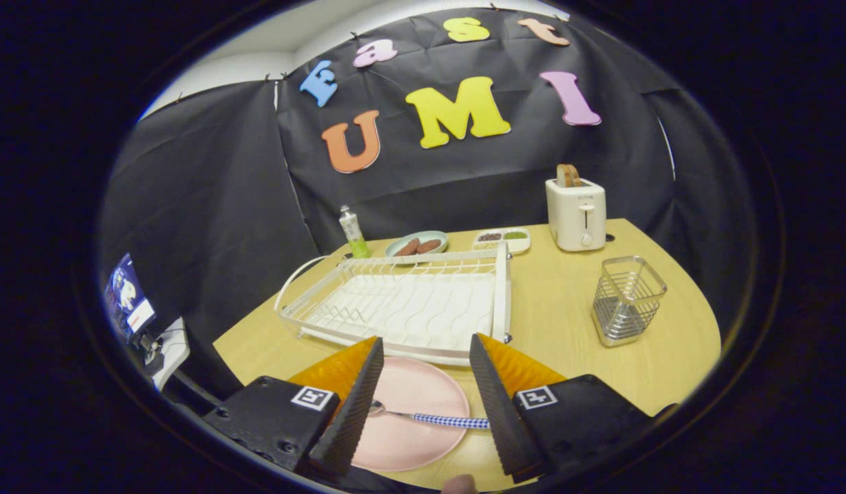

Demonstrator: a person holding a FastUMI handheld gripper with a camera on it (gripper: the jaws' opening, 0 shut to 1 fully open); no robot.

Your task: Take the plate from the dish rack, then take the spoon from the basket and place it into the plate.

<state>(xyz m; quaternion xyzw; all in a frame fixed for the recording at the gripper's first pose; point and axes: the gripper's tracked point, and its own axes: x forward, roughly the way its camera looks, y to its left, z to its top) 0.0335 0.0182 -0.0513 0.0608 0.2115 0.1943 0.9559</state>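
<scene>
The tongs (pixel 426 350) stand wide apart, holding nothing, their 2 fingers hovering over the near part of the wooden tabletop (pixel 560 315). Between the fingers lies the pink plate (pixel 412 391), flat on the tabletop, and the spoon (pixel 423 416) rests across it on its side. The bowl of the spoon lies close to the left finger, and the blue-and-white checked handle runs toward the right finger, its end hidden behind that finger. Whether the handle touches the finger I cannot tell.

Just ahead of the tongs, right beyond the plate's far rim, sits the white wire dish rack (pixel 402 309) with bare slots and a curved handle at its left end. Beyond the right finger and well off to the right stands the wire basket (pixel 627 298), square, upright, with nothing seen standing in it.

Farther back, past the rack, a small bottle (pixel 353 232) with a green lower half stands upright. Beside it is a pale dish (pixel 417 245) carrying 2 brown pieces of food, then a white divided tray (pixel 502 239) with dark and green contents. To the right of that a white toaster (pixel 576 213) stands near the tabletop's far edge with a slice of bread poking from its top. Black cloth walls close the booth behind everything.
</scene>
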